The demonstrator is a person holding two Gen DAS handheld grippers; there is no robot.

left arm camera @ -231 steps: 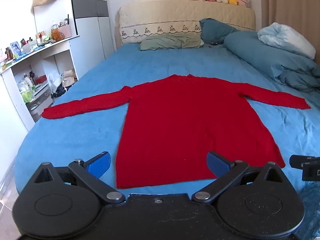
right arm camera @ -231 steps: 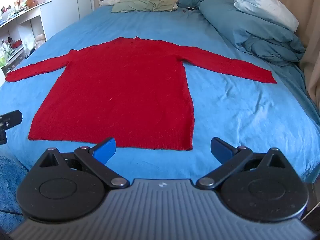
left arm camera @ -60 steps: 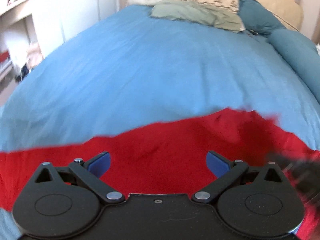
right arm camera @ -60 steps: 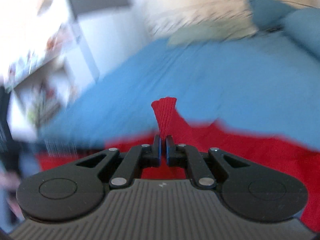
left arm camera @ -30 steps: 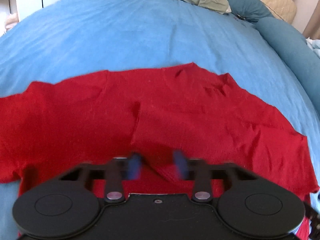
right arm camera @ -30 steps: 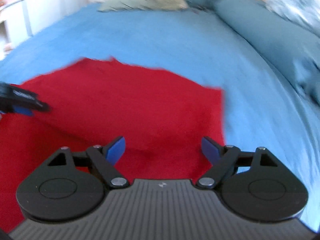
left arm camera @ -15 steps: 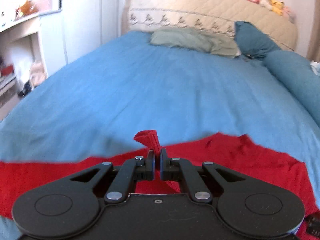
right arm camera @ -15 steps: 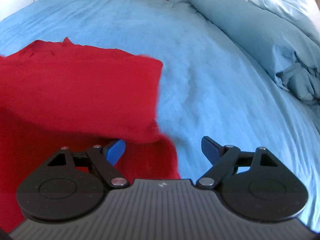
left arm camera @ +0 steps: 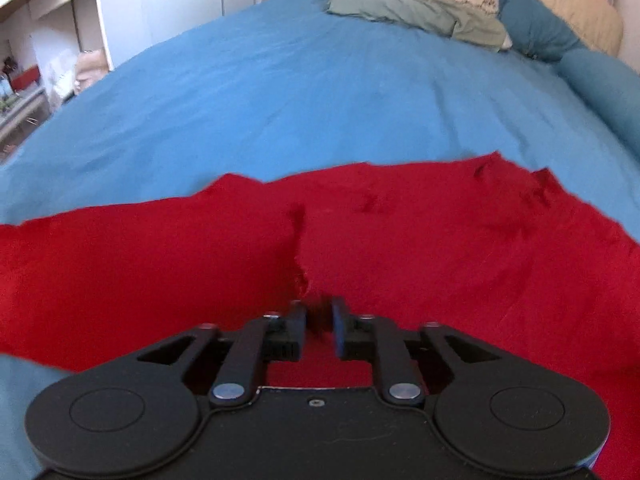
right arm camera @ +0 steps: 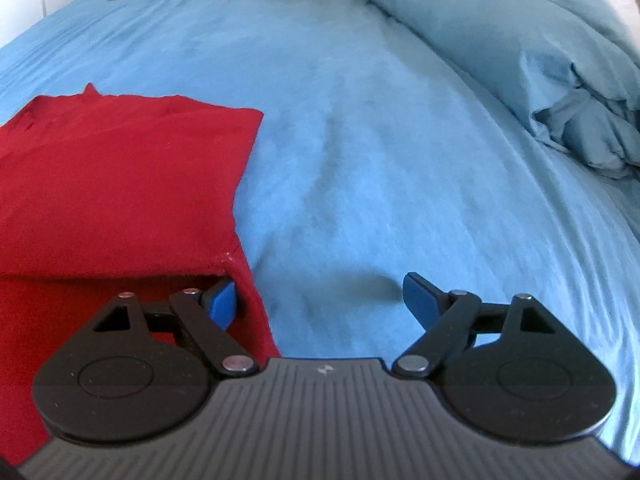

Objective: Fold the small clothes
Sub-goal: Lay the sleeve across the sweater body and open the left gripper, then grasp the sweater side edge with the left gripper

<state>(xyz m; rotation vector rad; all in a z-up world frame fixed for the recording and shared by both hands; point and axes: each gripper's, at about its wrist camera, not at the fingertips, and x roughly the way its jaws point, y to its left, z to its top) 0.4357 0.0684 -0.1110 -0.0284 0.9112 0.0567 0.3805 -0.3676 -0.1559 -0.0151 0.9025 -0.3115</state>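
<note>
A red sweater [left arm camera: 400,248] lies on the blue bed sheet [left arm camera: 320,92] with both sleeves folded in over the body. My left gripper [left arm camera: 319,322] is low over the sweater with its jaws nearly closed on a bit of red fabric, a small gap still showing between them. In the right wrist view the sweater [right arm camera: 120,184] fills the left side, its folded right edge running straight. My right gripper [right arm camera: 320,300] is open and empty, its left finger [right arm camera: 222,304] by the sweater's right edge, its right finger over bare sheet.
A rumpled blue duvet [right arm camera: 540,60] lies along the right side of the bed. Green and blue pillows [left arm camera: 420,16] lie at the headboard. White shelves with clutter [left arm camera: 36,60] stand left of the bed.
My left gripper has come down from a raised hold on the sleeve to the sweater's surface, and its jaws have parted slightly. My right gripper stayed open and shifted a little right.
</note>
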